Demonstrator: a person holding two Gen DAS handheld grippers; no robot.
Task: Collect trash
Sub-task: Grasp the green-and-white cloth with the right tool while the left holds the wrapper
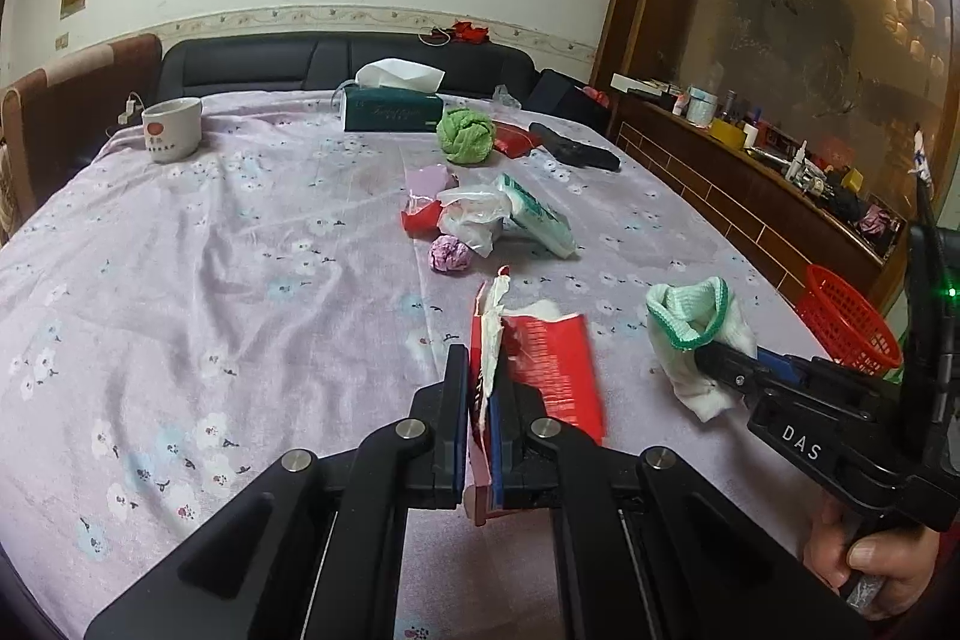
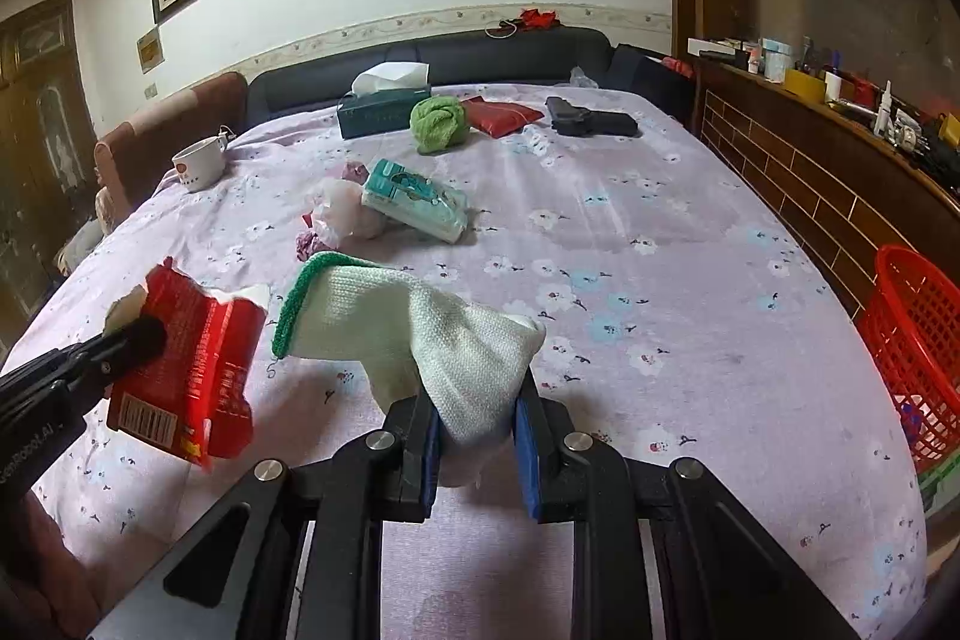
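My left gripper [image 1: 485,370] is shut on a torn red wrapper [image 1: 552,370], held above the table; the wrapper also shows in the right wrist view [image 2: 198,358]. My right gripper [image 2: 477,400] is shut on a white knitted glove with a green cuff [image 2: 420,334], also seen in the left wrist view [image 1: 696,334]. More trash lies mid-table: a crumpled plastic bag [image 1: 471,220], a purple paper ball [image 1: 450,254], a red scrap [image 1: 420,220] and a teal wipes pack [image 1: 534,214]. A red mesh basket [image 2: 918,346] stands off the table's right edge.
A mug [image 1: 173,128] sits at the far left. A tissue box [image 1: 393,106], a green cloth [image 1: 465,135], a red pouch [image 1: 513,139] and a black object [image 1: 573,148] lie at the far side. A cluttered wooden shelf [image 1: 780,172] runs along the right.
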